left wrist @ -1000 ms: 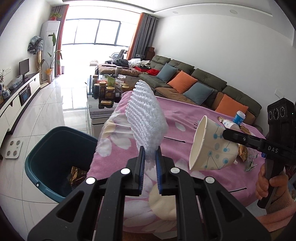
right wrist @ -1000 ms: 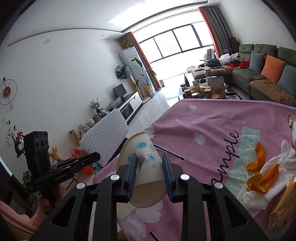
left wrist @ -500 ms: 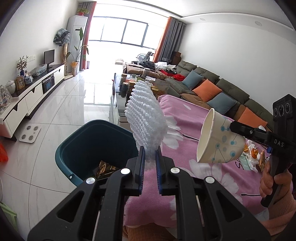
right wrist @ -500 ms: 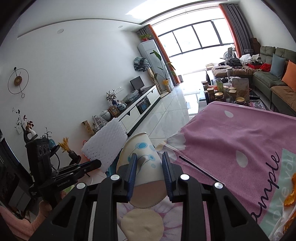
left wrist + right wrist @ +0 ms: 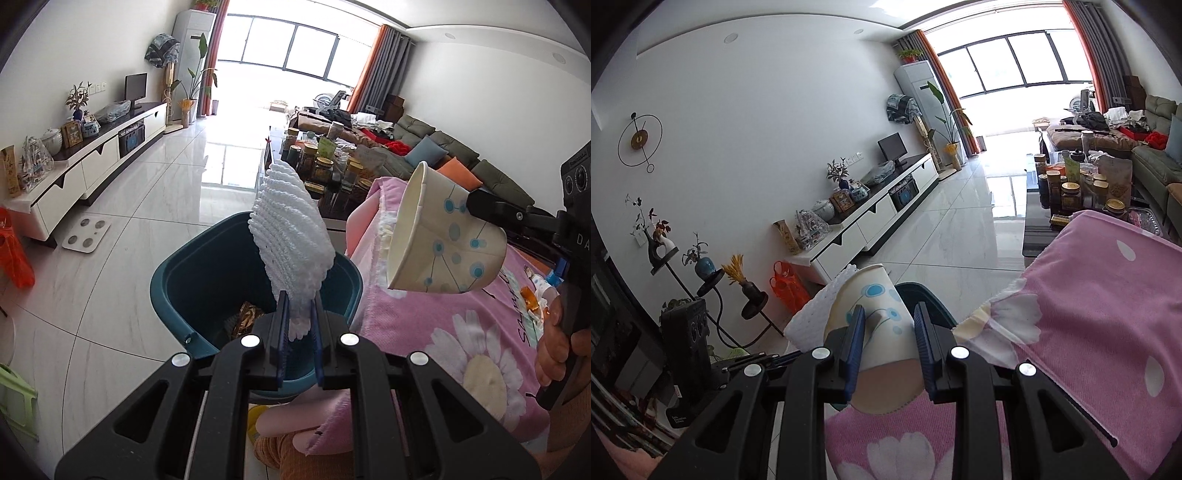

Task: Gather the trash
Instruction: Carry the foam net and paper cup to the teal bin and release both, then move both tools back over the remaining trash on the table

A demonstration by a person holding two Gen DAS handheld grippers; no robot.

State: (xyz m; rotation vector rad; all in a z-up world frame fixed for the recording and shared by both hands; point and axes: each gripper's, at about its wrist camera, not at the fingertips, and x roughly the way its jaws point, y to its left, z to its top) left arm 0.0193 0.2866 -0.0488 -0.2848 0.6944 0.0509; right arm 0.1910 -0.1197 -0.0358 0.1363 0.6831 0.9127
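My left gripper [image 5: 298, 314] is shut on a white foam net sheet [image 5: 291, 236] and holds it upright over the teal trash bin [image 5: 177, 254]. A shiny wrapper [image 5: 247, 317] lies inside the bin. My right gripper [image 5: 889, 325] is shut on a paper cup with blue dots [image 5: 875, 306]. In the left wrist view the cup [image 5: 439, 240] hangs on its side above the table's left edge, its mouth towards the bin. In the right wrist view the foam sheet [image 5: 816, 314] shows just left of the cup, and the bin rim [image 5: 931, 299] behind it.
The table wears a pink flowered cloth [image 5: 461, 332]. Orange peel and tissue [image 5: 535, 302] lie at its right side. A dark coffee table with several jars [image 5: 325, 166] stands behind the bin. A white TV cabinet [image 5: 92, 162] lines the left wall. An orange bag [image 5: 14, 254] is on the floor.
Both grippers have swung left, off the table and towards the bin. The foam sheet is now over the bin's opening and the cup is at the table's edge.
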